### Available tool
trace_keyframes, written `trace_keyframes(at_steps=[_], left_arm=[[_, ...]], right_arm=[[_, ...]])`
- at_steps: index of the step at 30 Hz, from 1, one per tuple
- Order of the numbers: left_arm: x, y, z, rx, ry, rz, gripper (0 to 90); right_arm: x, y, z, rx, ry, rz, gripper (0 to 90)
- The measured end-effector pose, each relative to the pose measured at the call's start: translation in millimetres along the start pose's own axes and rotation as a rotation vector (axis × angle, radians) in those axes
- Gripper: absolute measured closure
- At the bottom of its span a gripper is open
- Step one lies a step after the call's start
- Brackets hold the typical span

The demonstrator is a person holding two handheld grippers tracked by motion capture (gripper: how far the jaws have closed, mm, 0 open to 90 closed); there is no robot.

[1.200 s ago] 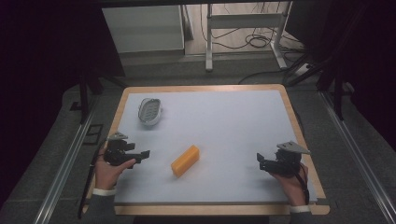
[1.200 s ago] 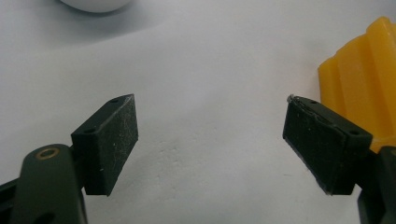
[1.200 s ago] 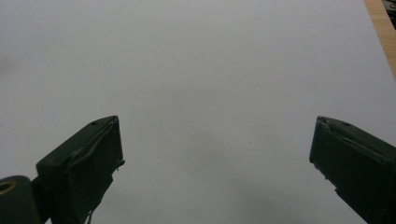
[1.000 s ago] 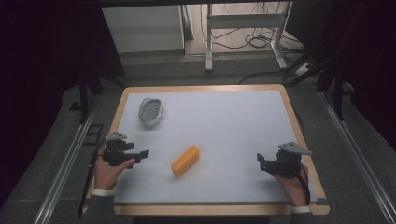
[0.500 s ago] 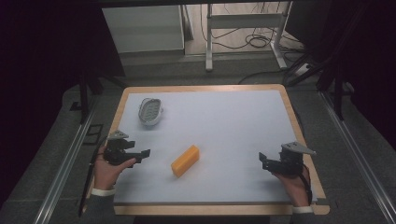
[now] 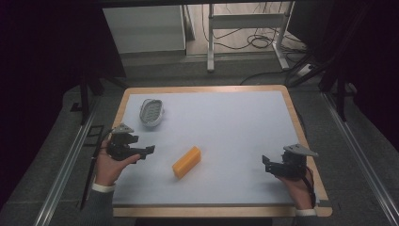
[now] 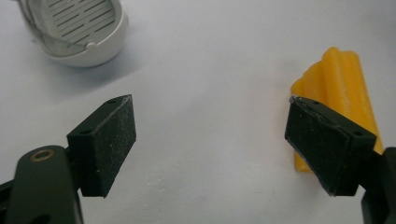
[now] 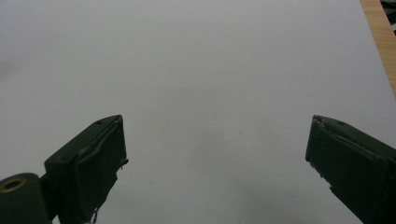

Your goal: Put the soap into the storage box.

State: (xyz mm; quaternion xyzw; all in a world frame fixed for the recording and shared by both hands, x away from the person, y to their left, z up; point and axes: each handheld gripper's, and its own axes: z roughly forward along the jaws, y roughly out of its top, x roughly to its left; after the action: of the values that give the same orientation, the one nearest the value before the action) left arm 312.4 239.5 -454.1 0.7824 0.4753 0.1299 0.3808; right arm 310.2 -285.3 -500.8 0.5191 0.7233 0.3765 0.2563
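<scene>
An orange ridged block [image 6: 187, 161] lies flat near the middle front of the white table top [image 6: 226, 122]. A white slotted oval dish [image 6: 151, 112] rests at the back left. My left gripper [image 6: 146, 153] hovers at the left, open, with nothing between its jaws. In the left gripper view the gripper [image 7: 210, 140] has the block [image 7: 338, 88] behind its right jaw and the dish [image 7: 74, 28] at the upper left. At the front right, my right gripper [image 6: 266, 164] is open and holds nothing. The right gripper view shows the gripper [image 8: 217, 158] over bare white surface.
A wooden rim [image 6: 301, 127] frames the table top. Beyond the far edge stand a white cabinet [image 6: 146, 28], metal frame legs [image 6: 211, 37] and cables on the floor. Metal rails [image 6: 66, 165] run along both sides.
The right hand and its gripper have drifted slightly toward the right and the front. The left gripper, the block and the dish stay where they were.
</scene>
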Motion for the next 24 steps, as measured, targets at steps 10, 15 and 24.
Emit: trace_keyframes(at_steps=[10,15,24], left_arm=[[-11.4,11.9,2.2,0.01,-0.017,0.026,16.8],[-16.1,17.0,3.1,0.015,-0.021,0.042,16.7],[-29.4,24.4,13.4,0.032,-0.042,0.079,16.7]], right_arm=[[-0.2,0.5,-1.5,0.001,-0.004,-0.003,5.0],[-0.2,0.3,-1.5,0.004,-0.009,-0.005,5.0],[1.1,1.0,-4.2,-0.024,-0.016,-0.016,5.1]])
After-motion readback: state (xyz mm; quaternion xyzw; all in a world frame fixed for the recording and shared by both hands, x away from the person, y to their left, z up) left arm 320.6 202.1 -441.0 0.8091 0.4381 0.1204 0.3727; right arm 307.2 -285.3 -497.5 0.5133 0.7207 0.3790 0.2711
